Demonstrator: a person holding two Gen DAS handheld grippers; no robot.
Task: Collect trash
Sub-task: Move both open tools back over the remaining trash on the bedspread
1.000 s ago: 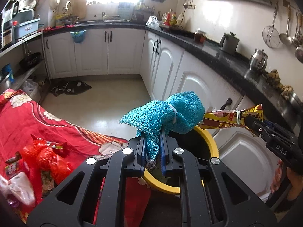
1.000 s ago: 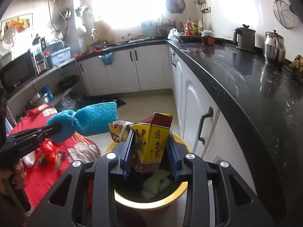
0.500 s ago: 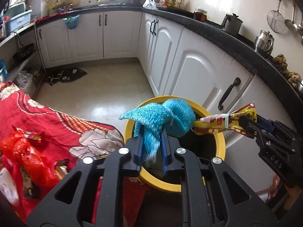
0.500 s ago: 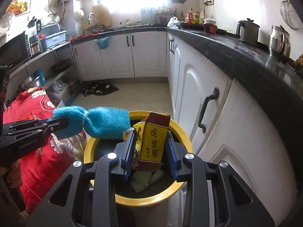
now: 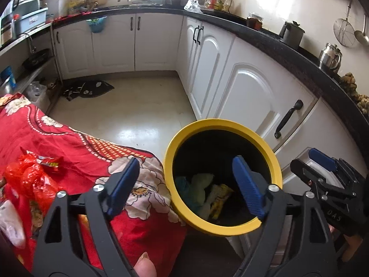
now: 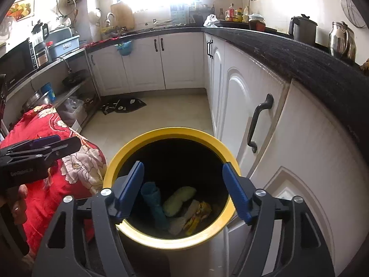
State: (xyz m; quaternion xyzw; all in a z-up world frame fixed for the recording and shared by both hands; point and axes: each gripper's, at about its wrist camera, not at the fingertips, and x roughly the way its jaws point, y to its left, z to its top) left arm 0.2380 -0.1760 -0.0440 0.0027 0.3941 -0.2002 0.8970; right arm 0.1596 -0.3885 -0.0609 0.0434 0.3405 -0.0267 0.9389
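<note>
A yellow-rimmed trash bin [image 5: 221, 227] [image 6: 170, 132] stands on the floor beside the white cabinets. Inside it lie a teal cloth [image 6: 153, 199] [image 5: 184, 185], a pale green rag [image 6: 178, 199] and a yellow seasoning packet [image 6: 198, 214] [image 5: 219, 199]. My left gripper [image 5: 188, 187] is open and empty above the bin's left side. My right gripper [image 6: 183, 190] is open and empty over the bin's mouth. The right gripper also shows at the right of the left wrist view [image 5: 322, 177], and the left gripper at the left of the right wrist view [image 6: 39, 150].
A table with a red flowered cloth [image 5: 69, 143] [image 6: 46, 124] stands left of the bin, with a red plastic bag [image 5: 30, 177] and white wrapper [image 5: 9, 221] on it. White cabinets [image 5: 249, 97] under a black counter [image 6: 299, 62] run along the right. A dark mat [image 5: 87, 88] lies on the floor.
Both grippers opened. The teal cloth dropped from the left gripper and the yellow packet from the right gripper into the bin.
</note>
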